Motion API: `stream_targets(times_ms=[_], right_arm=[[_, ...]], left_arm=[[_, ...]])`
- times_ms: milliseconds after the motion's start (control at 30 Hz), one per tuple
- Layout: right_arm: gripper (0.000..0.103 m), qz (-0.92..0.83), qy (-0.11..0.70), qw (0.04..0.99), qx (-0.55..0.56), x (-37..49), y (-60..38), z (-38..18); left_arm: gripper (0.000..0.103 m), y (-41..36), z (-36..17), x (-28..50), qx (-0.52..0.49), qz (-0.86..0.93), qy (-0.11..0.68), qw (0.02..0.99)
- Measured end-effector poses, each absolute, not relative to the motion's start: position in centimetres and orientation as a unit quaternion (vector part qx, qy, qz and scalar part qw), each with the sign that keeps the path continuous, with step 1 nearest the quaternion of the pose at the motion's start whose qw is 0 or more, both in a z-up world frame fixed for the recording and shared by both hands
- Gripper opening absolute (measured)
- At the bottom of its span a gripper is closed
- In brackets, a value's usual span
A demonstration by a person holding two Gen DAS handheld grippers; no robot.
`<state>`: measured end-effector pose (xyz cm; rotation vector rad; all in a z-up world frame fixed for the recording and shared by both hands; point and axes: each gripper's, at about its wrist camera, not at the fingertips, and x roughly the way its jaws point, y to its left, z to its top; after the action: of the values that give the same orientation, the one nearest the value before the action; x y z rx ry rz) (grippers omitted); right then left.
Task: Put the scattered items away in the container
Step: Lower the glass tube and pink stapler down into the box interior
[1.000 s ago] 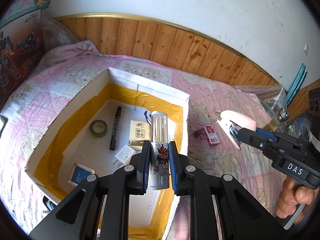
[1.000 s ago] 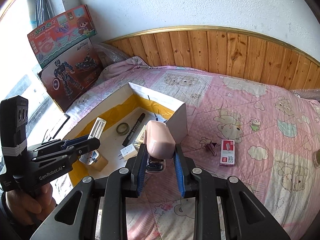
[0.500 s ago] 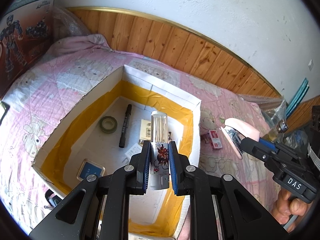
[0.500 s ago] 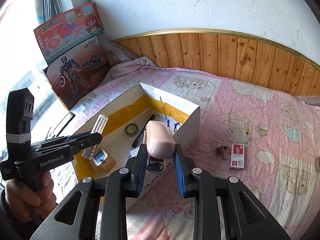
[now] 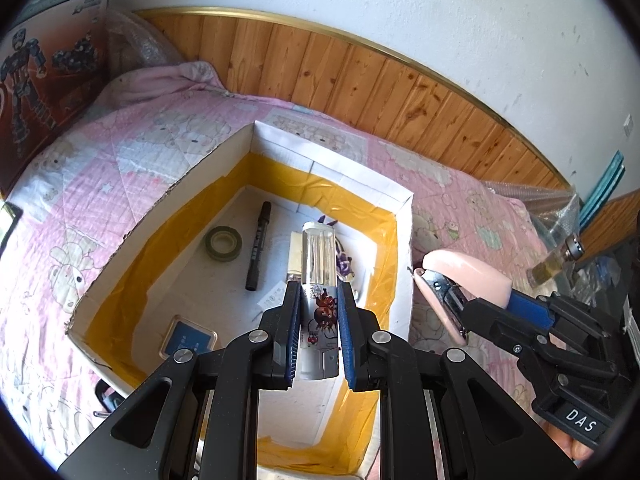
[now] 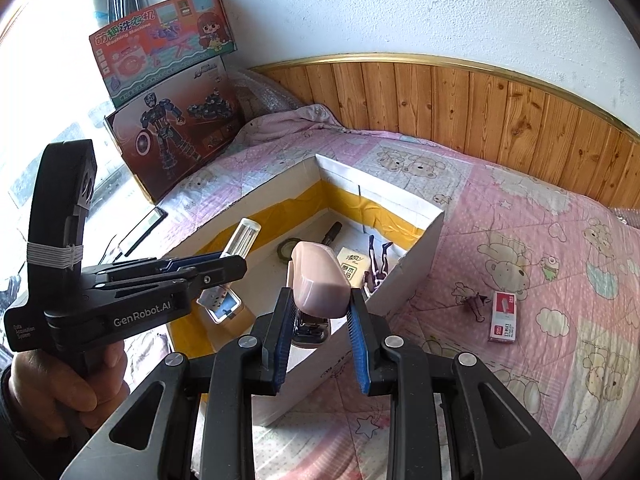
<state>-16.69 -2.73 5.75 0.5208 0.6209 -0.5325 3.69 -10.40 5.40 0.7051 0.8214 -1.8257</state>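
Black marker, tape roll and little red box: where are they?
Black marker (image 5: 258, 245), left wrist view, mid-barrel.
Tape roll (image 5: 223, 243), left wrist view, on its ring.
Little red box (image 6: 503, 317), right wrist view, top face.

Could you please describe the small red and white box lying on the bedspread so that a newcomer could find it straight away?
Start at the white cardboard box with yellow-taped walls on the pink bedspread. To its right, outside it, lies the small red and white box. Its only close neighbour is a small dark figure; the box alone is flat, rectangular and printed.
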Motion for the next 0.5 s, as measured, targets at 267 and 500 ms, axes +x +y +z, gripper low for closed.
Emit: stream_targets(times_ms=[267,500], right_arm=[[0.028,-0.246,0.305,0.887,0.244,-15.7,-2.0,5.7],[0.028,-0.242,0.309,0.888,0.240,-15.1,-1.5,5.5]], left_arm=[[0.018,-10.5,5.1,3.4,0.296,-0.751,0.336,0.486],[0.018,-11.0,5.1,3.3,0.298,-0.748,0.337,0.488]])
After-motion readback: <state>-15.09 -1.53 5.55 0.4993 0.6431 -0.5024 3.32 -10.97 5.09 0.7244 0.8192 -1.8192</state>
